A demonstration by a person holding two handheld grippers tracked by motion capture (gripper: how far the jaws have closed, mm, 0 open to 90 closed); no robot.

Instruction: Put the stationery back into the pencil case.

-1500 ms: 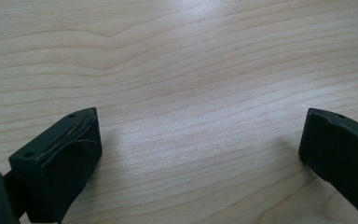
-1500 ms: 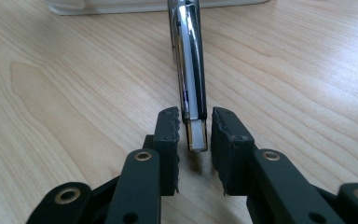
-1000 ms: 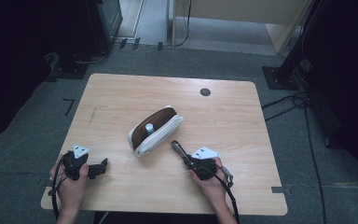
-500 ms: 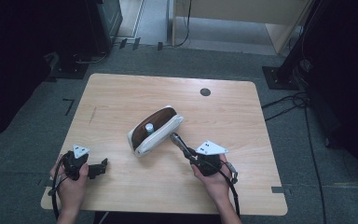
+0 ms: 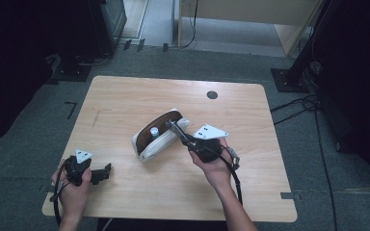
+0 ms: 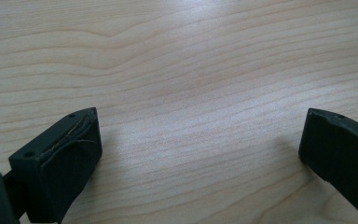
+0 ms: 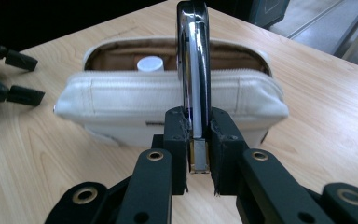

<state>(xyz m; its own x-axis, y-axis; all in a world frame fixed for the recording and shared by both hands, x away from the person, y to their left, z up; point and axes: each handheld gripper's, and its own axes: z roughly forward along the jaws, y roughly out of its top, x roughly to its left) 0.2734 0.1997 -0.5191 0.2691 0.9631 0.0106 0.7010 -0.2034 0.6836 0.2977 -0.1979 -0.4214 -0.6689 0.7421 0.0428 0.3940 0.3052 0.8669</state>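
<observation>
We have the nail clipper (image 7: 193, 70) clamped in our right gripper (image 7: 198, 140), jaws tight on its end, raised just above the near wall of the open pouch (image 5: 160, 137) at mid-bench (image 5: 125, 96). A white-capped bottle (image 7: 150, 64) already stands inside. Left to do, we judge: lower the clipper in and release. Our right hand (image 5: 214, 166) angles the gripper toward the pouch. Our left gripper (image 5: 107, 169) rests near the bench's front-left corner, jaws apart and empty.

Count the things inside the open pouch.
1 visible: a white-capped bottle standing in the pouch at its left end. More may be hidden behind the near wall.
</observation>
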